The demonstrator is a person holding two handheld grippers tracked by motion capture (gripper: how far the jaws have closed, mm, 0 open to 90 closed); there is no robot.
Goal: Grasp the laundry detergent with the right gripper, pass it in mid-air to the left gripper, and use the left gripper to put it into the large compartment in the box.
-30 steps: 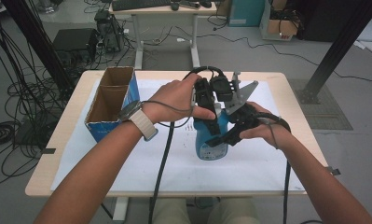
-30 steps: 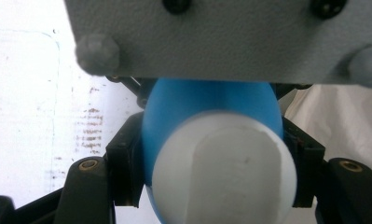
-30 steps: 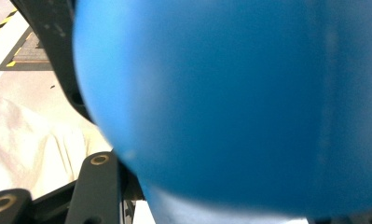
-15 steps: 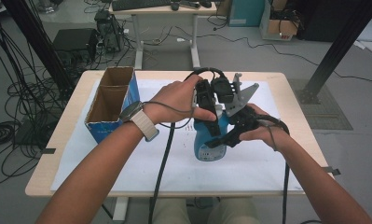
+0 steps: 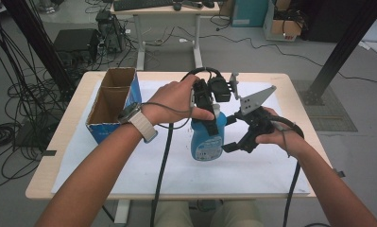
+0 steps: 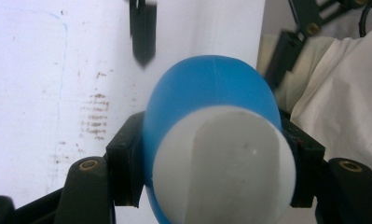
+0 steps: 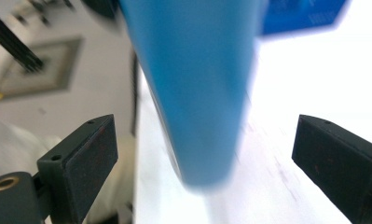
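White paper covers the pale wooden table [image 5: 72, 113] I'm working over, cables and desks crowding the grey floor beyond it, and an open blue cardboard box [image 5: 111, 101] with a brown inside sits at the far left of the sheet. Centre stage is the blue plastic bottle with the white cap [image 5: 207, 137], standing upright on the paper a little right of the box and well apart from it. My left gripper [image 5: 209, 101] comes down on it from above and its jaws are clamped on the bottle's upper part; in the left gripper view both black pads [image 6: 123, 170] press against the blue shoulder just under the white cap [image 6: 223, 165]. My right gripper [image 5: 233, 135] sits just beside the bottle's right flank, and its jaws have just been opening: in the right gripper view they're spread wide, the blurred blue body [image 7: 197, 88] standing between the two pads [image 7: 90, 163] with clear daylight on either side, nothing touching
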